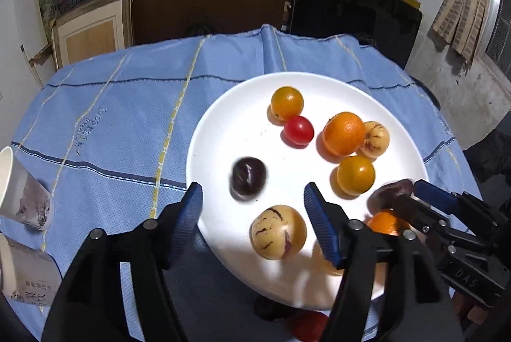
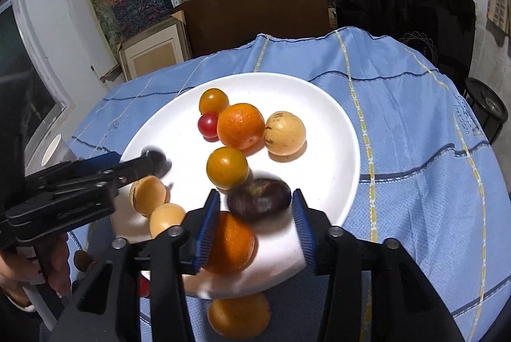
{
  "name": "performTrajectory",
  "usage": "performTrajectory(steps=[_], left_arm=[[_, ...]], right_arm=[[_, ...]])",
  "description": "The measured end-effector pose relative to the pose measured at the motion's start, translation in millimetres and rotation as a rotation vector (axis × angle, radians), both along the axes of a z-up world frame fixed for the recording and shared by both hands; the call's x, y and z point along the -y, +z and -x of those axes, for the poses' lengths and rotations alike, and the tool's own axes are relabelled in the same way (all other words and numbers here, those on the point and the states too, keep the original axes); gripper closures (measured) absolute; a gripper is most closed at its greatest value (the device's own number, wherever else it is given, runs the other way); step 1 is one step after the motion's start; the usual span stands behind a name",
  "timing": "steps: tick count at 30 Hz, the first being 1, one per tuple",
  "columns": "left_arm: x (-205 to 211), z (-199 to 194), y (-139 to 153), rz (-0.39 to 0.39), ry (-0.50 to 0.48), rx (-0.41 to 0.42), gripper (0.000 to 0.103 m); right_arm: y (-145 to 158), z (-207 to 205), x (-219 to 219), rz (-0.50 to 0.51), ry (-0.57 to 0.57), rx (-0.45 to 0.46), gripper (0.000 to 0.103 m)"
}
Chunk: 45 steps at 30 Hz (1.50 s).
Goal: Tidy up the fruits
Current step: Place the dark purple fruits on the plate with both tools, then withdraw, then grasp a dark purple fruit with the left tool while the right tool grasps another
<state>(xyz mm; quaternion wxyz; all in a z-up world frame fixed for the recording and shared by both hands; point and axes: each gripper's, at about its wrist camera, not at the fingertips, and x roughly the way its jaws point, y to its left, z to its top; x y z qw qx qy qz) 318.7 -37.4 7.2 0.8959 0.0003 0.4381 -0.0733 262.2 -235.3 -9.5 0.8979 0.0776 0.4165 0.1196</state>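
Plate (image 1: pixel 223 131): white, on the blue cloth (image 1: pixel 111 118) over the table, centre-right of the left view.

Fruit on plate, left view:
- yellow tomato (image 1: pixel 286 103), upper centre, touching a red tomato (image 1: pixel 299 130);
- orange (image 1: pixel 343 133), right of centre, against a striped melon (image 1: pixel 377 139);
- second yellow tomato (image 1: pixel 355 175), below the orange;
- dark plum (image 1: pixel 248 178), centre, blurred;
- larger striped melon (image 1: pixel 278 231), lower centre.

My left tool (image 1: pixel 252 222): released, its jaws spread wide with nothing between them; the larger melon lies just ahead of the gap.

My right tool (image 2: pixel 255 230): jaws apart, a blurred chestnut-brown fruit (image 2: pixel 259 198) lies between them at the plate's lower edge. I cannot tell whether either pad touches it. A second orange (image 2: pixel 233 243) sits just below it, partly behind the left pad.

Off plate: an orange fruit (image 2: pixel 238 314) on the cloth, bottom centre of the right view.

Paper cups (image 1: pixel 22 185): two, tipped over, left edge of the left view.
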Motion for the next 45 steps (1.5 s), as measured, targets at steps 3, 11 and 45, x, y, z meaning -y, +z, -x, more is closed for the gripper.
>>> performTrajectory(steps=[3,11,45], left_arm=[[-4,9,8,0.009,0.002,0.002,0.039],[-24,60,24,0.027,0.015,0.011,0.036],[-58,199,-35,-0.026,0.017,-0.083,0.05]], right_arm=[[5,8,6,-0.015,-0.009,0.009,0.052],[13,53,19,-0.052,-0.003,0.009,0.051],[-6,216,-14,-0.034,0.117,0.011,0.036]])
